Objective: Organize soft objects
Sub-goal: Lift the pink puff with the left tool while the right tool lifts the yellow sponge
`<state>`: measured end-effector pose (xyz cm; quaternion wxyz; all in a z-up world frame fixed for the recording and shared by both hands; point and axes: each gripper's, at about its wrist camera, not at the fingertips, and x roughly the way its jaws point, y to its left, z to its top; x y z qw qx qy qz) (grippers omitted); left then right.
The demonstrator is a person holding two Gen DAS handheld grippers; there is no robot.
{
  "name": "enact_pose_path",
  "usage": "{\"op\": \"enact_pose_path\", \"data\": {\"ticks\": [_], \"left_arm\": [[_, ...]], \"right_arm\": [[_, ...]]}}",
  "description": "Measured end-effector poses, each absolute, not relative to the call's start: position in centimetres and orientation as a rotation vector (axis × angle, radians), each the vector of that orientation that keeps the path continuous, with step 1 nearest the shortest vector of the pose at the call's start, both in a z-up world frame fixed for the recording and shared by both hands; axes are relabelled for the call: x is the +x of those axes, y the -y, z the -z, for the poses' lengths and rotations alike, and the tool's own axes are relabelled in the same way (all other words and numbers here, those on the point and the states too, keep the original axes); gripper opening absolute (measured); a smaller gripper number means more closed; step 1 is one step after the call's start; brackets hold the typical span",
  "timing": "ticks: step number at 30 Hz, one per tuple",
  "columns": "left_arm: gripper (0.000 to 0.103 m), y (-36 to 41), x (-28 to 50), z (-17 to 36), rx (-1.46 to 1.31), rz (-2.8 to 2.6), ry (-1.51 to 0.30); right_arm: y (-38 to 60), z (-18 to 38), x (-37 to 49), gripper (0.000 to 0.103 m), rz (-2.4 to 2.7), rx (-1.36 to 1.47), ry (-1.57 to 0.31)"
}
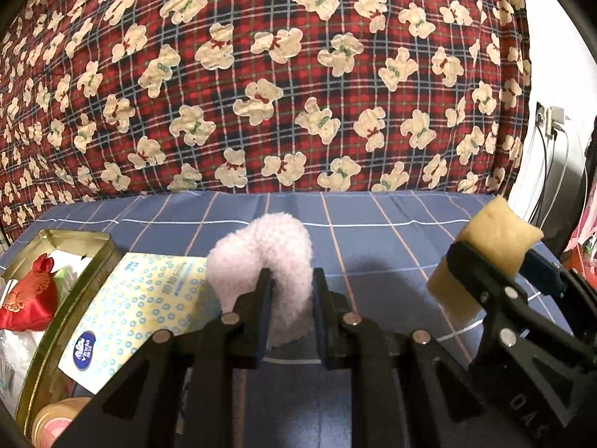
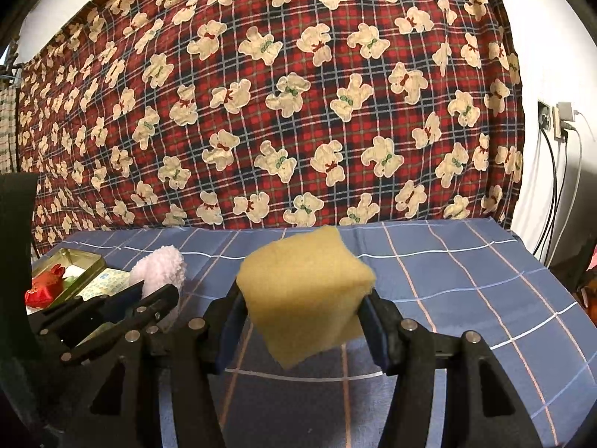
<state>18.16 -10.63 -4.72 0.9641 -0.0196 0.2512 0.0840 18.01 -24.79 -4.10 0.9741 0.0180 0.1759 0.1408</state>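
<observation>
Two grippers, left gripper (image 1: 290,283) clamping one fleece piece (image 1: 261,257), right gripper (image 2: 304,311) one sponge (image 2: 304,291)

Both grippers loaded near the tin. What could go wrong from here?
1. The gold tin already holds a red pouch; little room, so drops may spill.
2. The yellow sponge sits skewed in the right gripper and could slip.
3. The left gripper pinches the fluffy pink piece thinly.
</observation>
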Motion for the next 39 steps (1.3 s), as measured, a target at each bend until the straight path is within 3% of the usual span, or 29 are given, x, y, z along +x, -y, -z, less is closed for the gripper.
{"op": "enact_pose_path", "data": {"ticks": [39], "left_arm": [[0.018,10.9,11.1,3.3,0.032,-0.126,-0.298]], "right_arm": [[25.0,3.8,13.6,0.059,-0.259,0.04,-0.264]]}}
